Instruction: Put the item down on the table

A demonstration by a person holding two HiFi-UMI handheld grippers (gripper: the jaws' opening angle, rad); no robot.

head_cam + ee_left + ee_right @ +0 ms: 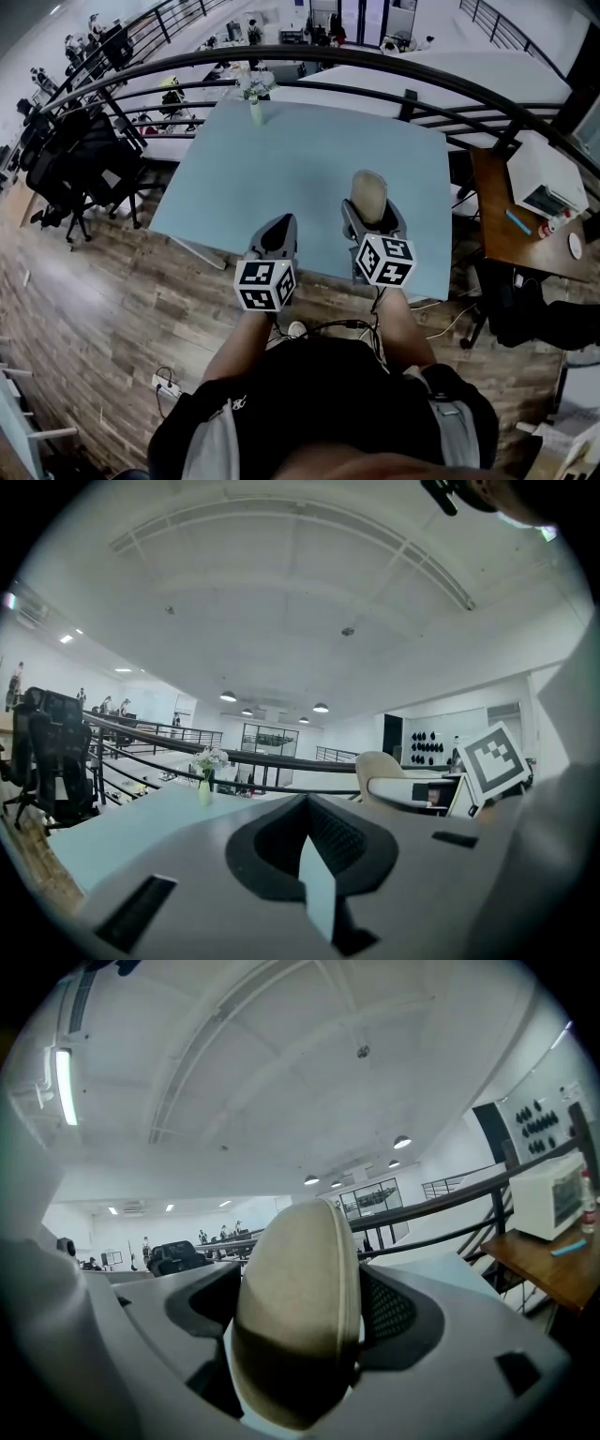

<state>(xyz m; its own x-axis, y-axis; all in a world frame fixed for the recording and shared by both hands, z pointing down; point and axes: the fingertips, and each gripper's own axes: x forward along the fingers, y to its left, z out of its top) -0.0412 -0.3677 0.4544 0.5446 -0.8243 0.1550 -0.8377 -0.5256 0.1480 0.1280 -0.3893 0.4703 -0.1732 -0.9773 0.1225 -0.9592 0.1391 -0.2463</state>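
Note:
A beige oval case (369,191) stands upright between the jaws of my right gripper (372,217), which is shut on it above the near right part of the light blue table (281,169). In the right gripper view the case (298,1307) fills the middle and hides the tips of that gripper (300,1274). My left gripper (277,234) hovers beside it over the table's near edge, shut and holding nothing. The left gripper view has its jaws (306,803) meeting at a point, with the case (380,766) off to the right.
A small vase of flowers (254,89) stands at the table's far edge, also in the left gripper view (205,771). A curved black railing (375,58) runs behind. Office chairs (80,159) stand left; a wooden side table (511,225) with a white appliance (547,176) stands right. Cables (309,328) lie on the floor.

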